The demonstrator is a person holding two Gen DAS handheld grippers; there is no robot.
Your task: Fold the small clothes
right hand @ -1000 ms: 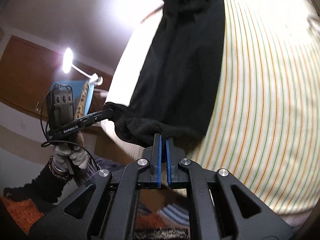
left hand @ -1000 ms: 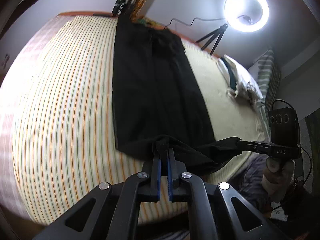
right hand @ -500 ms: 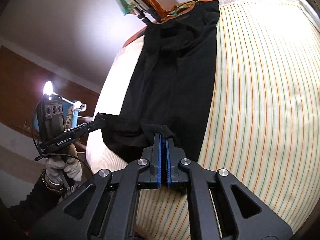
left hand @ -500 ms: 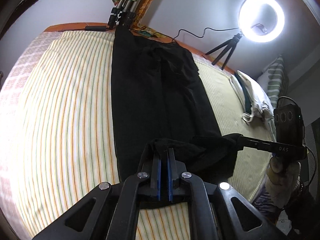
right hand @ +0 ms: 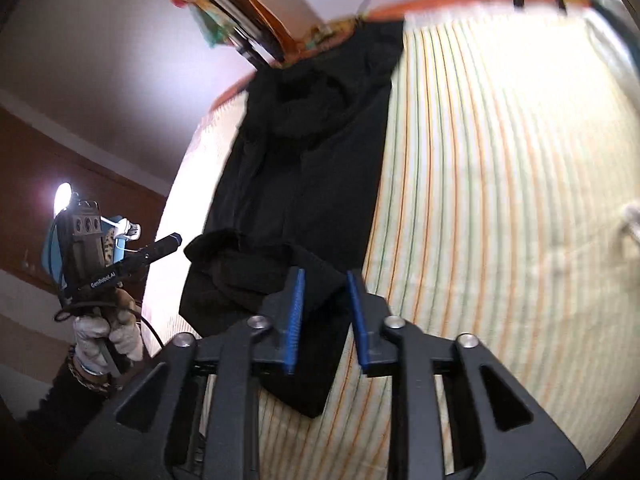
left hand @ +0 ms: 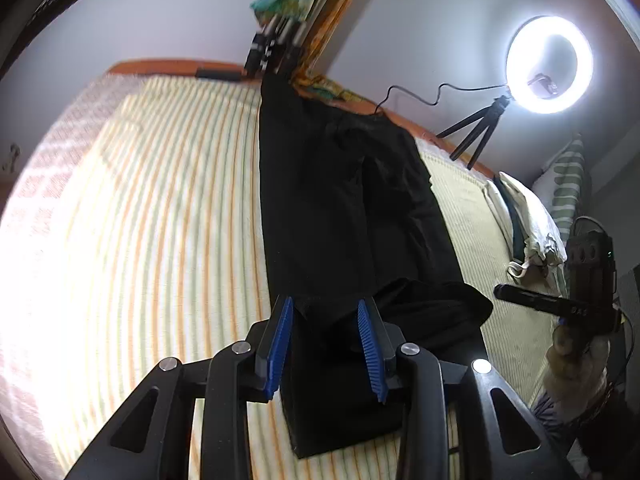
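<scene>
Black trousers (left hand: 344, 208) lie lengthwise on the striped bedsheet (left hand: 160, 220), with the near end folded back over the legs in a loose bunch (left hand: 436, 308). My left gripper (left hand: 324, 310) hovers over that near end, its jaws opening. The cloth lies below and between the blue pads (left hand: 280, 336), which do not press on it. In the right wrist view the trousers (right hand: 320, 168) run away from my right gripper (right hand: 325, 280). Its jaws are opening too, with the folded cloth (right hand: 240, 280) under them and free of the pads. Each gripper also shows in the other's view, held by a gloved hand (right hand: 104, 332).
A lit ring light (left hand: 548, 66) on a small tripod stands at the far right bed edge. A pale pillow or bag (left hand: 528, 220) lies beside it. Dark tripod legs (left hand: 272, 48) and coloured cloth rise behind the orange headboard (left hand: 160, 67).
Both grippers carried the trousers' near hem forward over the legs while shut on it. Now both have opened and the hem lies loose on the trousers.
</scene>
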